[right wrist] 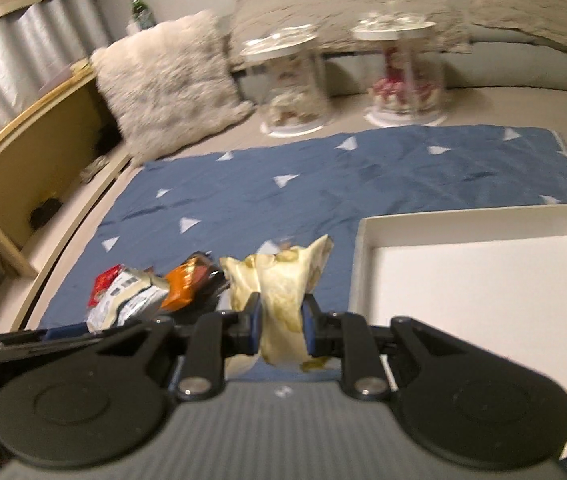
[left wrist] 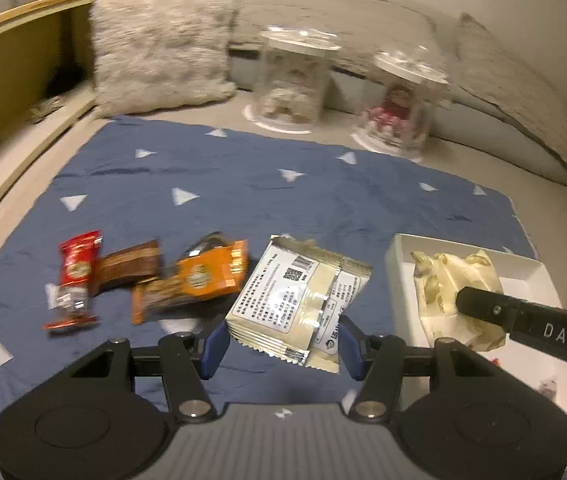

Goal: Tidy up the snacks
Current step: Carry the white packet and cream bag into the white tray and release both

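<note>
Pinching a crumpled pale-yellow snack packet [right wrist: 283, 312] across its middle, the right gripper [right wrist: 281, 326] holds it just to the left of the white tray [right wrist: 479, 216], with the tray floor bare ahead and to its right; from the left wrist view the same packet [left wrist: 455, 292] sits over the tray's near left corner. The packet looks light and soft: its film buckles between the blue pads, so a grip across the waist seems sound, though glossy film may slip if the squeeze eases. The left gripper [left wrist: 283, 344] stands spread, its jaws apart on either side of the near edge of a flat cream sachet [left wrist: 299, 300] printed with black text; whether the pads touch it cannot be told. That sachet looks thin, stiff at its crimped seams and slippery, so taking it by an edge or a sealed end would likely serve better than pressing on its face. Further left of the left gripper lie an orange wrapper [left wrist: 203, 276], a brown bar [left wrist: 127, 268] and a red packet [left wrist: 77, 276], bunched close on the blue cloth [left wrist: 243, 192]. Well ahead of both grippers stand two clear lidded jars [left wrist: 295, 80], beside a shaggy cushion [left wrist: 159, 40].
</note>
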`<action>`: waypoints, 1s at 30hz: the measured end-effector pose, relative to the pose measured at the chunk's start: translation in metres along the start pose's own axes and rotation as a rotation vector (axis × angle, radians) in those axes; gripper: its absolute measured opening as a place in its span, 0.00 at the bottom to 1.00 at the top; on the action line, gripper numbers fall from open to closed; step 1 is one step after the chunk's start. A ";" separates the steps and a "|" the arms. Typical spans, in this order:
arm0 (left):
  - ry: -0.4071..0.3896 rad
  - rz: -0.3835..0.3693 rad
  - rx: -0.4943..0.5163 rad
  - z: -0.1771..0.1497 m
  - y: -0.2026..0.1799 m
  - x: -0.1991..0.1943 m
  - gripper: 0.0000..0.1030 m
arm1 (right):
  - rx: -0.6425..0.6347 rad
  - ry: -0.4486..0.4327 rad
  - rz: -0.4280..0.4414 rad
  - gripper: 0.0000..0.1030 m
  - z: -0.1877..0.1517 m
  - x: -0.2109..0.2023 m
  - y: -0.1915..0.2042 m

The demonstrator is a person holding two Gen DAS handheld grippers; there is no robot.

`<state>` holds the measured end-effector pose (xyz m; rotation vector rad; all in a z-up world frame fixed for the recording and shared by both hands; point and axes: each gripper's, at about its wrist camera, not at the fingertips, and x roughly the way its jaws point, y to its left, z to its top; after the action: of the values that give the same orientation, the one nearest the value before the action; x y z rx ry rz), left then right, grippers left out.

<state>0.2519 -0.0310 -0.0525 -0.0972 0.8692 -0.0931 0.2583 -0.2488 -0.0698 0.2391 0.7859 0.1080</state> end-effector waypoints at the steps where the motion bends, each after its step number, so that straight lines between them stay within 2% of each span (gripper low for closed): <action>1: 0.000 -0.009 0.007 0.001 -0.006 0.002 0.57 | 0.011 -0.006 -0.010 0.23 0.001 -0.005 -0.010; 20: 0.047 -0.189 0.129 0.000 -0.118 0.058 0.57 | 0.159 -0.018 -0.211 0.23 -0.005 -0.028 -0.134; 23: 0.053 -0.228 0.123 0.001 -0.130 0.068 0.57 | 0.180 -0.013 -0.245 0.23 -0.008 -0.028 -0.152; 30: 0.064 -0.253 0.133 0.005 -0.145 0.095 0.58 | 0.242 0.009 -0.295 0.23 -0.013 -0.021 -0.185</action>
<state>0.3108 -0.1858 -0.1036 -0.0795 0.9091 -0.3916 0.2355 -0.4299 -0.1106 0.3487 0.8353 -0.2654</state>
